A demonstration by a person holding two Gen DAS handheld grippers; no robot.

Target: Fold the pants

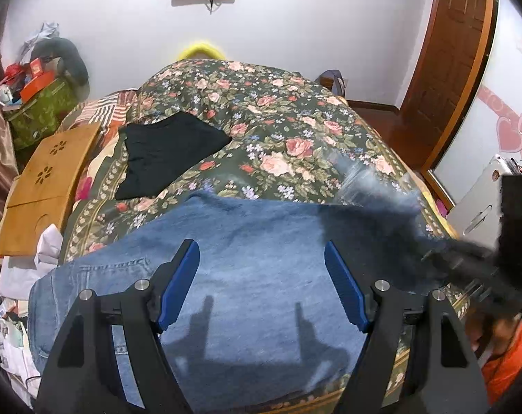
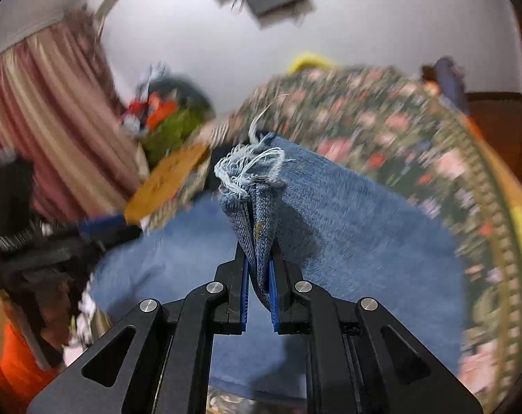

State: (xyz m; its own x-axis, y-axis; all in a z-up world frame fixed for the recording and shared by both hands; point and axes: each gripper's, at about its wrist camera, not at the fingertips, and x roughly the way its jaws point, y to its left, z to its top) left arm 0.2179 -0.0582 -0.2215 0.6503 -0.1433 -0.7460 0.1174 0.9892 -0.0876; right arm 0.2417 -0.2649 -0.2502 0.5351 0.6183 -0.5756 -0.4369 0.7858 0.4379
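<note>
Looking at it from the bedside, the fold is only partway: the jeans (image 1: 247,241) lie spread on the flowery bedspread (image 1: 295,127), while the right gripper (image 2: 259,276) has its fingers pinched on the frayed hem (image 2: 250,169), lifted up off the bed. The left gripper (image 1: 261,286) hangs wide apart over the denim, holding nothing. Can't spot any readable brand or writing, too blurry.

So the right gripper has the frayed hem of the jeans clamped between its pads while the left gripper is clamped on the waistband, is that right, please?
Not quite: the left gripper is open and holds nothing, hovering above the jeans, as the left wrist view shows. The right gripper does clamp the frayed hem.
</note>
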